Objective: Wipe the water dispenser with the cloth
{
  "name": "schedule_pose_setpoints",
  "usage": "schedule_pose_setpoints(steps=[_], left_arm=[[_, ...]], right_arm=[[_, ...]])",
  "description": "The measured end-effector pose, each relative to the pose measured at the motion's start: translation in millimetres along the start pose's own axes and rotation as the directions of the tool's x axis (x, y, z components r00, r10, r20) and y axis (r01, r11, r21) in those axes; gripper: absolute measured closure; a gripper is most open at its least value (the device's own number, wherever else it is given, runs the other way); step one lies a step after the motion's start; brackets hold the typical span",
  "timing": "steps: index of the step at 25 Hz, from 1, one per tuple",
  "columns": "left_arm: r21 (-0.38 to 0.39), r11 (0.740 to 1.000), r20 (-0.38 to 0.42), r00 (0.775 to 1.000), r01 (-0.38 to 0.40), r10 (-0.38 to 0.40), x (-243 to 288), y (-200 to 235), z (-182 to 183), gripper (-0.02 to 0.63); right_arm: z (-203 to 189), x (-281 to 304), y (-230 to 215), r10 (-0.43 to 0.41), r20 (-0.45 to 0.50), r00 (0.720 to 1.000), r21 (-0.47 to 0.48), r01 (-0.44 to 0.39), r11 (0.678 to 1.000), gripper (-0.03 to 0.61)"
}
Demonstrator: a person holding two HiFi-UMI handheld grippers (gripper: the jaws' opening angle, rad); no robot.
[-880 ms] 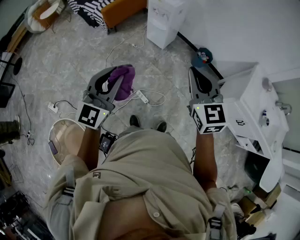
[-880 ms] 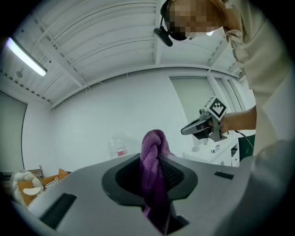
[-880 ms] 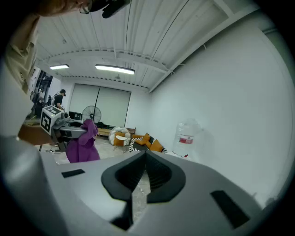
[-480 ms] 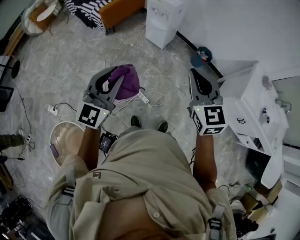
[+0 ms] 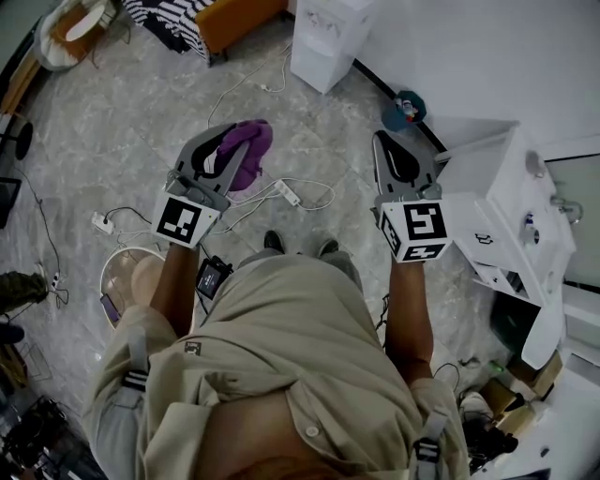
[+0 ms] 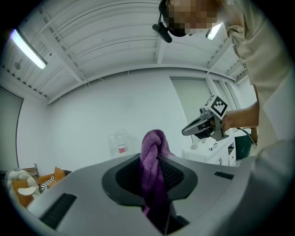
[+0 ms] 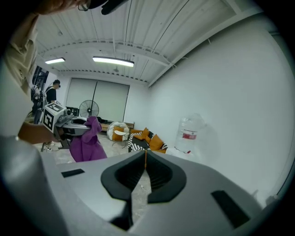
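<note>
The white water dispenser (image 5: pixel 328 36) stands on the floor against the wall, ahead of both grippers and apart from them. Its clear bottle (image 6: pixel 120 144) shows in the left gripper view and the bottle (image 7: pixel 189 132) also in the right gripper view. My left gripper (image 5: pixel 223 142) is shut on a purple cloth (image 5: pixel 247 152), which bunches up between the jaws and hangs down. In its own view the cloth (image 6: pixel 153 170) fills the left gripper (image 6: pixel 154 159). My right gripper (image 5: pixel 387 142) is shut with nothing in it; its own view shows the right gripper (image 7: pixel 145 154) with the jaws touching.
A power strip (image 5: pixel 286 194) and loose cables lie on the marble floor between me and the dispenser. A white cabinet (image 5: pixel 506 220) stands close on the right. A round tub (image 5: pixel 127 281) sits at my left, an orange sofa (image 5: pixel 239 17) beyond it, and a blue object (image 5: pixel 405 110) by the wall.
Both grippers have moved a little forward, toward the dispenser, and the left one still holds the cloth. The floor has shifted in view as the person advances.
</note>
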State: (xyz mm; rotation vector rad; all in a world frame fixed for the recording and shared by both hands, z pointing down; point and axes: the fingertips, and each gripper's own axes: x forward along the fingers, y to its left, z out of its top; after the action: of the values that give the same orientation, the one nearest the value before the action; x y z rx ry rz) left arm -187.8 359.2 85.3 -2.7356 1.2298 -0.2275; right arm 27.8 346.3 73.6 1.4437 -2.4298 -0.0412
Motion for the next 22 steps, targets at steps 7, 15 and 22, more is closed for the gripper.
schedule_pose_setpoints(steps=[7,15,22], left_arm=[[0.004,1.000,-0.021,1.000,0.005,-0.005,22,29,-12,0.526],[0.000,1.000,-0.086,0.996,-0.031,0.031,77,57,-32,0.526],[0.017,0.997,-0.143,0.987,-0.073,0.075,160,85,-33,0.526]], right_arm=[[1,39,-6,0.007,-0.037,0.999,-0.019,-0.007,1.000,0.552],[-23,108,-55,0.057,-0.044,0.997,0.038,-0.055,0.998,0.552],[-31,180,-120,0.130,-0.039,0.991,0.057,-0.128,0.990,0.552]])
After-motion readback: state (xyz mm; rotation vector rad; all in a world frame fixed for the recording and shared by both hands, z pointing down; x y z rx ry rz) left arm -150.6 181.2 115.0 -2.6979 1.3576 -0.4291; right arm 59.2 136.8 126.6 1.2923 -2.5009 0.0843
